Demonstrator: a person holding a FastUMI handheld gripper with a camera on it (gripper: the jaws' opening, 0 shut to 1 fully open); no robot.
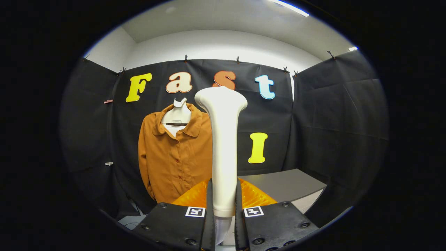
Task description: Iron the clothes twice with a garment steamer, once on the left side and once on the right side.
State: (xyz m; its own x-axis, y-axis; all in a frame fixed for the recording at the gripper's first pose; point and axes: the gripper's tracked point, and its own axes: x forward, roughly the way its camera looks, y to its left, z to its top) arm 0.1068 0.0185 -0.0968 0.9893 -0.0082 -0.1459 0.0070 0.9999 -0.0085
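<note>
A white garment steamer (223,146) stands upright between my fingers, its flared head up near the top of the cloth wall. My gripper (223,209) is shut on its handle, both fingers pressing its sides. Beyond it hangs an orange-brown buttoned shirt (170,157) on a white hanger (177,113) against the wall. The steamer covers the shirt's right side and sleeve. The steamer head is well short of the fabric, with a gap between them.
A grey table (285,184) stands beyond the fingers to the right of the shirt, its corner pointing right. Black cloth walls close in the booth on the left, back and right. A pale floor patch (130,220) lies below the shirt.
</note>
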